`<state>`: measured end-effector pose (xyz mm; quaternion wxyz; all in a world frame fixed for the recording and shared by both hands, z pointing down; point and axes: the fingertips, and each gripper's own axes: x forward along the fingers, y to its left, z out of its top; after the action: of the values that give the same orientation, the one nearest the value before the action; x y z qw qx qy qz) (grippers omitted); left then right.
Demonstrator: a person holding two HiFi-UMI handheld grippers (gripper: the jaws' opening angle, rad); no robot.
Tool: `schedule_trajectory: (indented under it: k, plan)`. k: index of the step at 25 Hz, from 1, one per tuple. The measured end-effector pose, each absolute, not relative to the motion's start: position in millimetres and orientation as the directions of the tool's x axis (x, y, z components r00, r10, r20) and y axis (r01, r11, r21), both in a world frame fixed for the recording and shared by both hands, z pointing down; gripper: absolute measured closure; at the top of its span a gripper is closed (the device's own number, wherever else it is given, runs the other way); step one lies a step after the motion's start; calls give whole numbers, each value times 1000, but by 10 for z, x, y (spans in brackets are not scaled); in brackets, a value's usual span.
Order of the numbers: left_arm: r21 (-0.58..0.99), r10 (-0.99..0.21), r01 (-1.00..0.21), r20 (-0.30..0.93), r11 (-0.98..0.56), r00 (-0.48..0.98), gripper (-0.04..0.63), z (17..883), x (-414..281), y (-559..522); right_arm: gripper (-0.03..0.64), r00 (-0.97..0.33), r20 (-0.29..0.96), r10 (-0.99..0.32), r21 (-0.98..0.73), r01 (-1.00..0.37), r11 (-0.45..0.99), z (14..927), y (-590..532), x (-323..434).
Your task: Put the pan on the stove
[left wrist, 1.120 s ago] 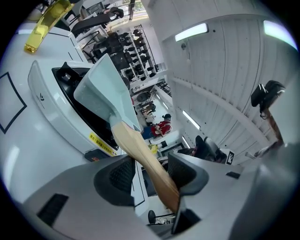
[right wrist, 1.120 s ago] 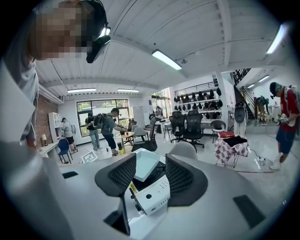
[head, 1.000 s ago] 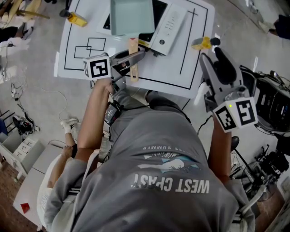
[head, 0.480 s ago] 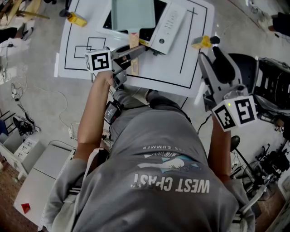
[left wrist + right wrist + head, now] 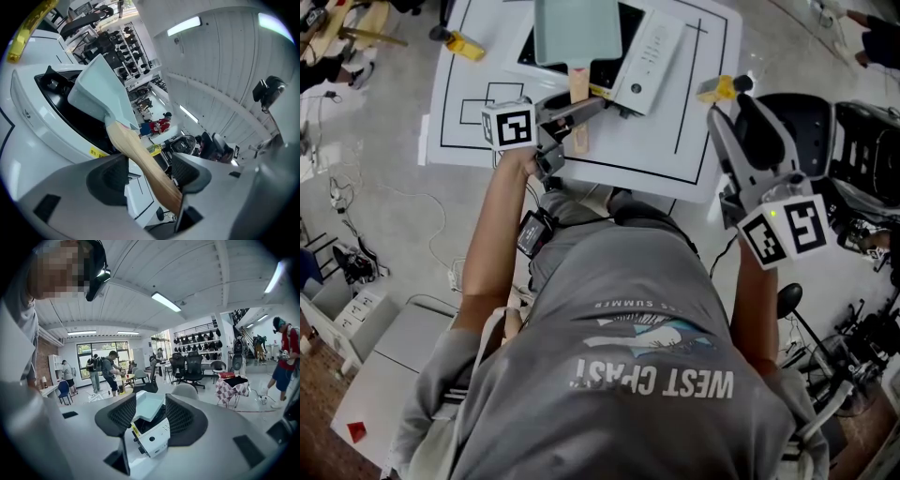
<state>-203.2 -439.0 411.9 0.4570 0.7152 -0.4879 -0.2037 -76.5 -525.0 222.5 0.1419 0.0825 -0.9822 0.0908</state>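
A pale green square pan (image 5: 577,28) with a wooden handle (image 5: 577,103) rests on the black top of the white stove (image 5: 652,56) on the table. My left gripper (image 5: 581,114) is at the handle's end. Its jaws have just been opening and now stand apart, with the handle (image 5: 140,159) still between them and a gap on the left side. In the left gripper view the pan (image 5: 101,96) lies over the stove (image 5: 51,117). To the right, off the table's edge, my right gripper (image 5: 733,111) is held open and empty, looking at the pan (image 5: 147,406) and stove (image 5: 157,437).
The white table (image 5: 487,56) has black lines on it. A yellow object (image 5: 459,42) lies at its far left and another (image 5: 720,89) at its right edge. A black office chair (image 5: 853,159) stands to the right. Several people (image 5: 105,371) stand far off.
The left gripper's jaws have spread apart around the wooden handle. The pan looks lower and lies flat on the stove. The right gripper has stayed put.
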Motion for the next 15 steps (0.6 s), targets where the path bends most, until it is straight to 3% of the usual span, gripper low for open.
schedule_trajectory:
  k: [15]
  plan:
    - [810,-868,-581,228,-82,442,297,4124,-2117,-4276,413,-954,261,-148,-157,-193,968,2116,-5188,-804]
